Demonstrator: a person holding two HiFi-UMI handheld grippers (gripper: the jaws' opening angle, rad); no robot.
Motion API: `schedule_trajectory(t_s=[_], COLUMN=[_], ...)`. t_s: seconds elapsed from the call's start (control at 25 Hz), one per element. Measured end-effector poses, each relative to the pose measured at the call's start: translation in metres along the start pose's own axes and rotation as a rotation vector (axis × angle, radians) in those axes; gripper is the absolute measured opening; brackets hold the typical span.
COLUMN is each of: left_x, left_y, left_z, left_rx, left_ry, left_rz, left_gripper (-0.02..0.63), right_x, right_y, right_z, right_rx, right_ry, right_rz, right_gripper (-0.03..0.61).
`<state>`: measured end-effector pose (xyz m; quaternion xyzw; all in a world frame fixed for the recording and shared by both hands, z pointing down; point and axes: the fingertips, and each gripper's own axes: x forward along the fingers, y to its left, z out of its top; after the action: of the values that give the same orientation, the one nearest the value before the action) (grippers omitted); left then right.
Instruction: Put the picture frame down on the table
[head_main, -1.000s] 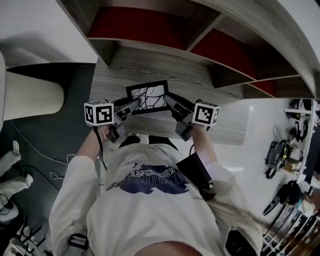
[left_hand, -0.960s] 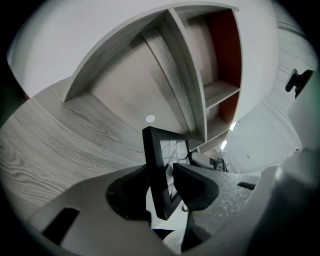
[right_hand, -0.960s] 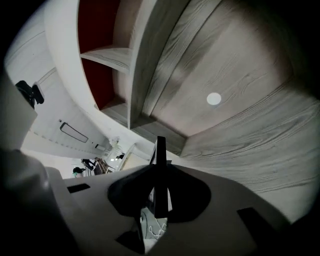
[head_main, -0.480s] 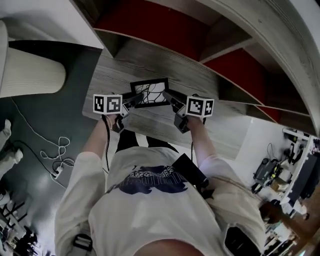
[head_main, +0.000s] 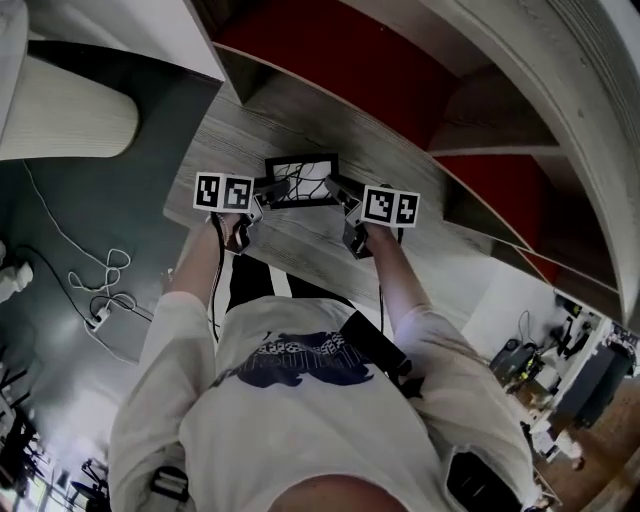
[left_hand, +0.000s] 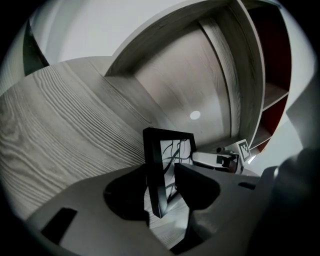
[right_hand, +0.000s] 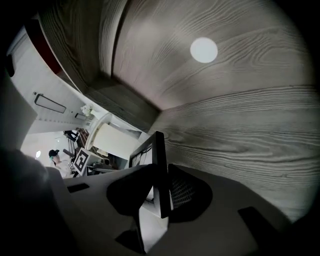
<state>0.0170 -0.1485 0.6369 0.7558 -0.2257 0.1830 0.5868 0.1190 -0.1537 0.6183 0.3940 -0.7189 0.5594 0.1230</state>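
The left gripper's (left_hand: 160, 187) jaws stand wide, having just been opening, with the picture frame's (head_main: 301, 180) left edge loose between them. The right gripper's (right_hand: 161, 192) jaws have also just eased apart, yet sit narrow against the frame's right edge. As a second ago, the frame stays upright between both grippers, on the grey wood-grain table (head_main: 300, 250). Left of the frame lie dark floor (head_main: 90, 230) and a white cable (head_main: 100, 290). Behind and right of it rise red-backed shelves (head_main: 330, 60).
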Motion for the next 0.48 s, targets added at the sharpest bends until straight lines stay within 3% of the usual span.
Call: schedule_trajectory(t_s=[0.48], left_x=[0.009], left_y=[0.019], left_z=[-0.006], left_rx=[-0.049], left_ry=[0.051], left_rz=[0.06], left_gripper=[0.164], right_x=[0.018], right_y=[-0.023], right_z=[-0.014], right_rx=[0.068], right_ry=[0.073], right_rz=[-0.138], right_gripper=[0.094])
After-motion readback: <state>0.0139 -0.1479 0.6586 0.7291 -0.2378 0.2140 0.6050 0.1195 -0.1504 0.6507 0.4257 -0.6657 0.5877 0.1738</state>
